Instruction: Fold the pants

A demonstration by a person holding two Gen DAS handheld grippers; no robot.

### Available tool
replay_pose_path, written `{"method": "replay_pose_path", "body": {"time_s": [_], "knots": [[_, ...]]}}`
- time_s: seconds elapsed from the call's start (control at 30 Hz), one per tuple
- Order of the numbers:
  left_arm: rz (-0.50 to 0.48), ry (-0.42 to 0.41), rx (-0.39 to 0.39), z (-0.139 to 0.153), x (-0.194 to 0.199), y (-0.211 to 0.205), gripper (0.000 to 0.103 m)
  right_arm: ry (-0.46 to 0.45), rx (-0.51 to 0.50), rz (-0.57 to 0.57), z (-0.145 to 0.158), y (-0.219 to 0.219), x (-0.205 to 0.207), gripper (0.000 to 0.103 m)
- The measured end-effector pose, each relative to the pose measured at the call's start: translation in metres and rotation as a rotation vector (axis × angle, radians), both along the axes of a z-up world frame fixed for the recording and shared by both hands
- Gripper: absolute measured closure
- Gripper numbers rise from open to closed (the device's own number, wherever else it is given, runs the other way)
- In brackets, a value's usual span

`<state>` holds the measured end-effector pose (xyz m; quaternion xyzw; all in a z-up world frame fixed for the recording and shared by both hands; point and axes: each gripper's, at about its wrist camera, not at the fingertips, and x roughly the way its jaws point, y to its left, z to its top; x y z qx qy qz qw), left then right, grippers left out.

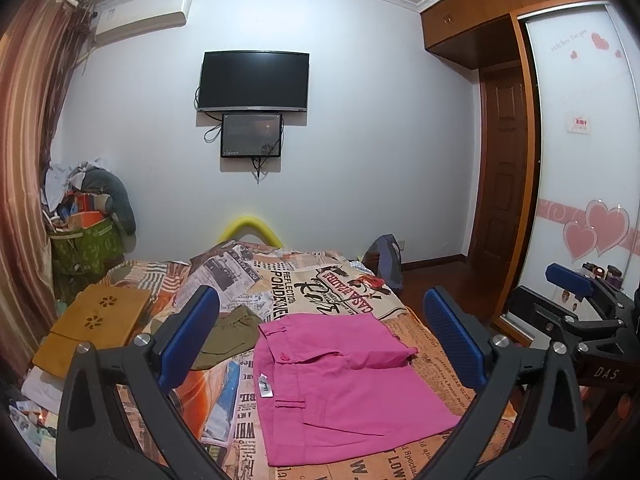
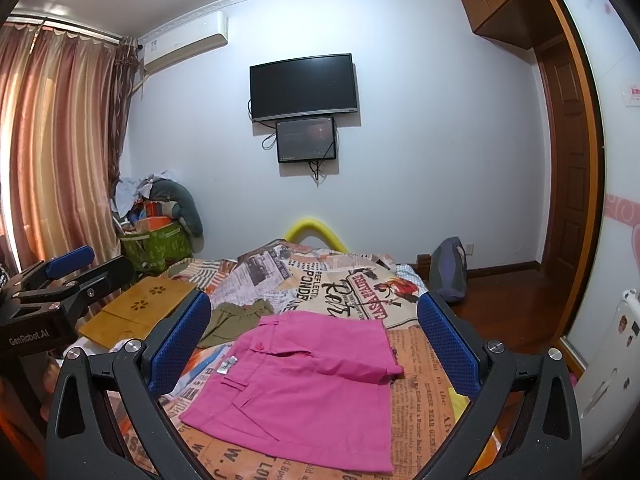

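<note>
A: Where are the bright pink cotton pants (image 1: 344, 384)?

B: Lying flat on the bed with the newspaper-print cover (image 1: 320, 280), folded over so that one layer rests on another, the waistband with its pink button (image 1: 285, 357) turned toward the left side of the bed. A small white label shows at the waist.

A: And the left claw (image 1: 324, 336)?

B: Its blue-padded fingers (image 1: 188, 336) stand wide apart above the pants, touching nothing. The right claw (image 2: 316, 344) is the same: fingers spread, holding nothing, the pink fabric framed between them.

A: Anything beside the pants?

B: A crumpled olive-green garment (image 1: 228, 336) lies just to their left, touching or nearly touching the pink edge. Further left sits a light wooden lap tray with flower-shaped cutouts (image 1: 96, 320).

A: And behind?

B: A black wall-mounted television (image 1: 254, 80) with a smaller dark screen (image 1: 251, 135) hung just below it.
</note>
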<state>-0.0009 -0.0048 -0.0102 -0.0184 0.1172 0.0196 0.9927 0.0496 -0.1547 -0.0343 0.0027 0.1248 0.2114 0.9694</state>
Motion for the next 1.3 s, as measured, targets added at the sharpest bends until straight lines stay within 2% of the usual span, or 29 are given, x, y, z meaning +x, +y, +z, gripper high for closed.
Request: {"method": "replay_pose_path", "body": {"time_s": [1.3], "knots": [[-0.002, -0.001, 0.019, 0.0055, 0.0007, -0.0051, 0.0, -0.005, 0.001, -0.003, 0.0042, 0.0017, -0.0033, 0.0]]}}
